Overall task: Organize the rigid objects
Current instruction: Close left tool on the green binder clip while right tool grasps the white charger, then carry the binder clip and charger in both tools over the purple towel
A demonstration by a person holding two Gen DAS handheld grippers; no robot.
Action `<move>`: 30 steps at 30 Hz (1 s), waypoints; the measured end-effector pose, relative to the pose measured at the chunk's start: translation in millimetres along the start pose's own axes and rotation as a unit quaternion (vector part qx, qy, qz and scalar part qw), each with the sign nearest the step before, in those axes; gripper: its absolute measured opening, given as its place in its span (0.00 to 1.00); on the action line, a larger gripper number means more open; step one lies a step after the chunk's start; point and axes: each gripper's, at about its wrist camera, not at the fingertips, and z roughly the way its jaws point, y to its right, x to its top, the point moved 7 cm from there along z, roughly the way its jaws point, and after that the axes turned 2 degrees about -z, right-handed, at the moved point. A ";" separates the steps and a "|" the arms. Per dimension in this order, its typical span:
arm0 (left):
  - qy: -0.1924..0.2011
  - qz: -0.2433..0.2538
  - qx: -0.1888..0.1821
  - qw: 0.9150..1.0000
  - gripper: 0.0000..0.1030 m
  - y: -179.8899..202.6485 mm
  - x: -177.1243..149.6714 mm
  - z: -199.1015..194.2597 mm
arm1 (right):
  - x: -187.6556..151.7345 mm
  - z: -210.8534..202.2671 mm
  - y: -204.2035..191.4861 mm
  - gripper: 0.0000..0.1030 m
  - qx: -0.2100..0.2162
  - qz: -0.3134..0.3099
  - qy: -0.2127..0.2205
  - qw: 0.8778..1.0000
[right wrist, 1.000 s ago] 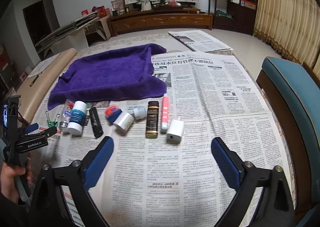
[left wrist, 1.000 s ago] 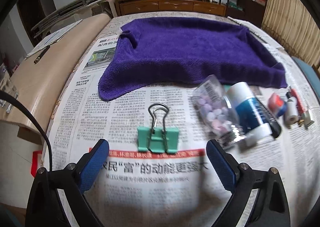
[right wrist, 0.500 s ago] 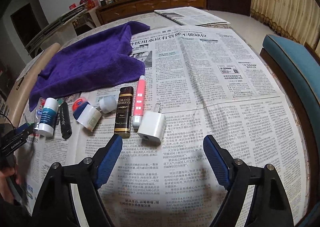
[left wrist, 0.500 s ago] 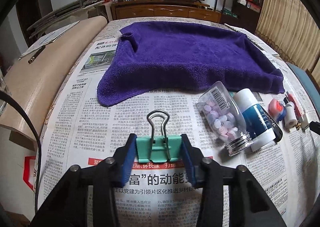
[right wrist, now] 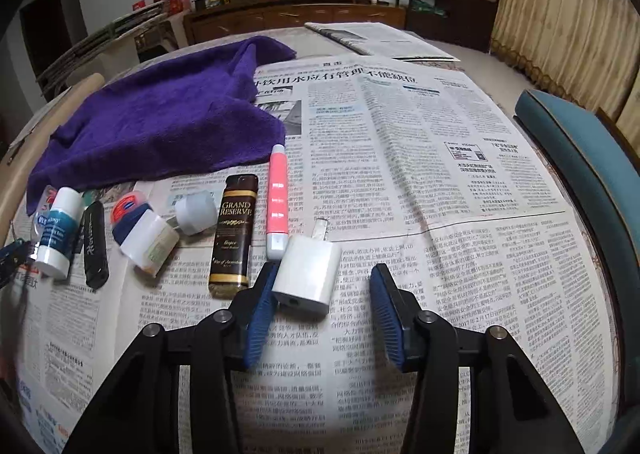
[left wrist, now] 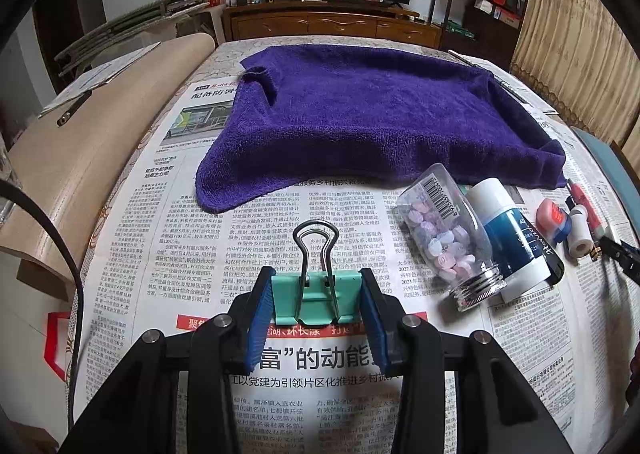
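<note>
Here, in the left wrist view, the left gripper [left wrist: 316,308] is clamped on a mint-green binder clip [left wrist: 315,297]: both blue pads [left wrist: 261,314] press the clip's two ends, and its wire handles point away toward the purple towel [left wrist: 372,118]. The jaws have just been closing, with the clip between them. The clip lies on the newspaper [left wrist: 188,254] that covers the table, on the near part of the sheet. To its right a clear jar of pastel tablets [left wrist: 450,242] lies on its side, its threaded mouth toward the near edge, touching a white and teal bottle [left wrist: 510,238] just beside it. Farther right, near the table's right edge, lie a small red-capped item [left wrist: 554,214] and a white cylinder [left wrist: 580,234]. The towel spreads across the far half of the table.

In the right wrist view, the right gripper [right wrist: 320,312] straddles a white charger block [right wrist: 306,274]. The left pad [right wrist: 260,310] touches the block's side; the right pad stands clear of it, so the block is not yet gripped. These jaws have just been closing around it. The block lies at the right end of a row of objects on the newspaper [right wrist: 460,214]: a pink tube [right wrist: 277,196], a dark bottle labelled GRAND RESERVE [right wrist: 233,230], a small white cap [right wrist: 196,212], a white container with a blue lid [right wrist: 142,236], a black bar [right wrist: 95,244] and the white and teal bottle [right wrist: 58,232]. The purple towel [right wrist: 160,122] lies toward the far left corner.
</note>
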 end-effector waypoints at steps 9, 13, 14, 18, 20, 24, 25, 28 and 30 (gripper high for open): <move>0.005 -0.019 -0.031 0.999 0.38 -9.1 -1.1 -8.1 | 0.8 -3.1 5.3 0.26 0.014 0.025 0.009 1.000; 0.014 -0.027 -0.041 0.999 0.38 -12.9 4.3 -17.3 | 3.7 -12.4 8.1 0.25 0.022 0.038 0.013 0.999; 0.017 -0.027 -0.043 0.999 0.38 -13.6 5.7 -19.7 | 5.4 -15.7 7.8 0.25 0.021 0.039 0.016 0.999; 0.021 -0.028 -0.049 0.998 0.38 -17.7 9.6 -26.1 | 13.1 -27.4 3.5 0.25 0.028 0.041 0.025 0.998; 0.025 -0.029 -0.054 0.998 0.38 -17.7 12.8 -30.2 | 17.7 -32.9 -0.9 0.25 0.032 0.037 0.034 0.998; 0.036 -0.030 -0.065 0.997 0.38 -18.4 23.9 -36.7 | 24.9 -40.8 -12.2 0.25 0.046 0.030 0.042 0.998; 0.038 -0.030 -0.069 0.996 0.38 -17.0 27.4 -38.5 | 28.3 -42.1 -17.5 0.25 0.051 0.027 0.044 0.997; 0.048 -0.027 -0.077 0.996 0.38 -14.4 41.3 -42.8 | 39.0 -43.5 -31.5 0.25 0.062 0.017 0.047 0.997; 0.054 -0.027 -0.082 0.995 0.38 -13.1 52.9 -44.0 | 49.3 -42.2 -41.8 0.25 0.070 0.014 0.050 0.996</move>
